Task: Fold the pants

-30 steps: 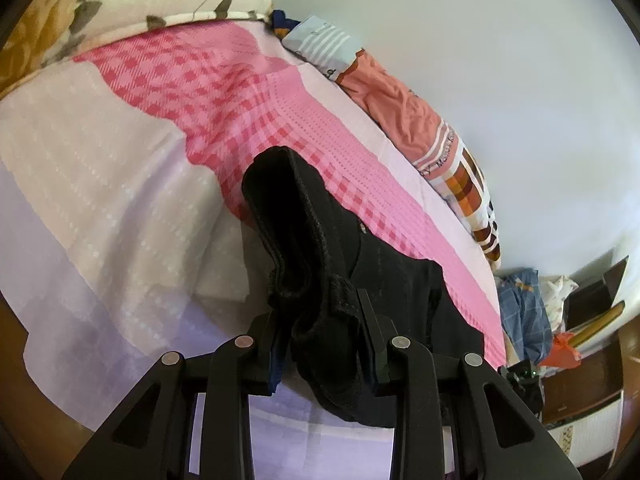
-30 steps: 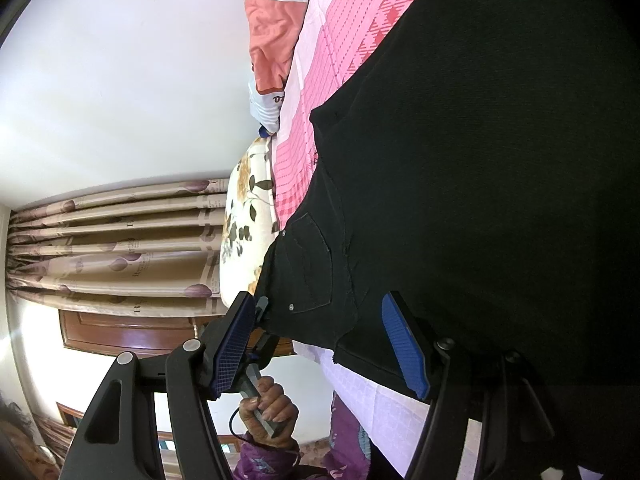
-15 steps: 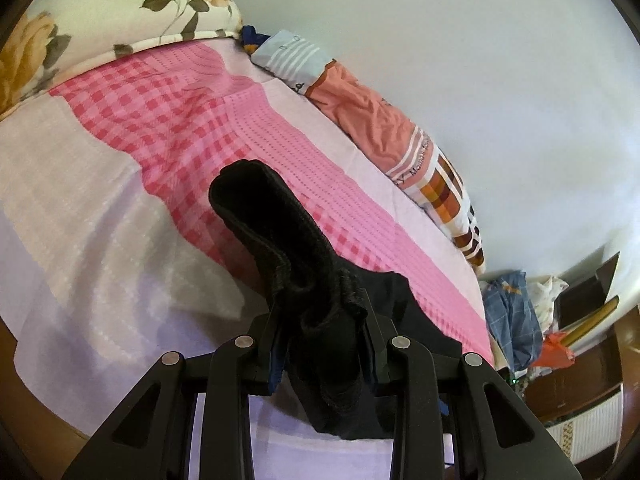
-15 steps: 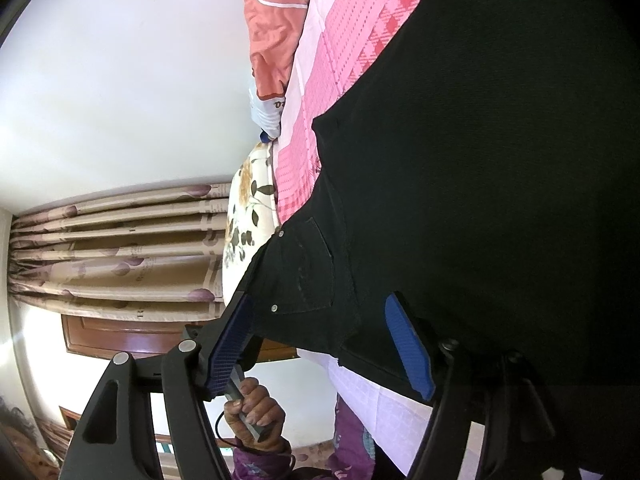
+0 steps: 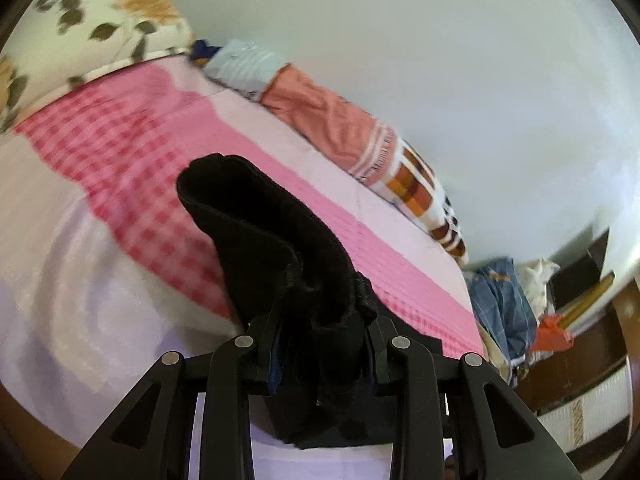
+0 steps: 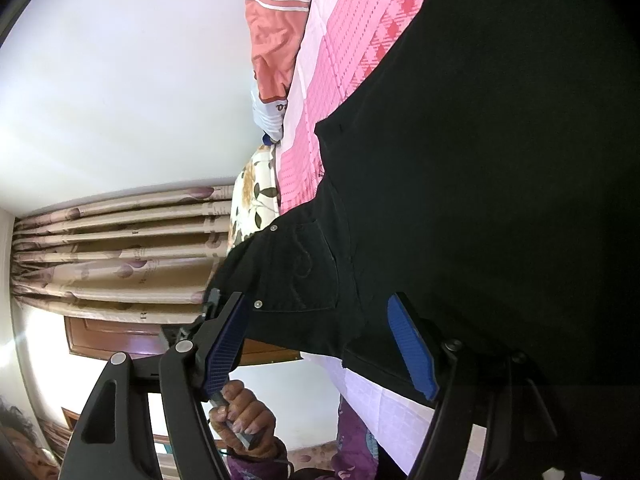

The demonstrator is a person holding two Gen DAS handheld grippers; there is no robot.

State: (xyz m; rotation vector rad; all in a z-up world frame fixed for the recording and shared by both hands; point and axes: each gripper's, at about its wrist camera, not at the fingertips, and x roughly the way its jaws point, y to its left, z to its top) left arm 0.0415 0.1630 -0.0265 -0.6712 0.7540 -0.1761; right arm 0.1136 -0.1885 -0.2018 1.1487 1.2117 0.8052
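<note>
Left wrist view: the bed (image 5: 120, 280) carried the black pants (image 5: 280, 240), their bunched waistband raised off the sheet. The left gripper (image 5: 324, 344) was clamped narrow on that bunch. The right gripper (image 6: 320, 344) stood wide apart and empty (pocket corner between its blue pads (image 6: 412, 348), unpressed). Recommended: carry the lifted edge straight across, keeping tension even, to avoid a skewed fold.

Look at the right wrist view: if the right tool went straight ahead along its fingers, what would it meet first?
Most likely the black pants: the pocketed part near the waist lies directly ahead of the right tool, between its open blue pads. Depth is hard to judge.
</note>
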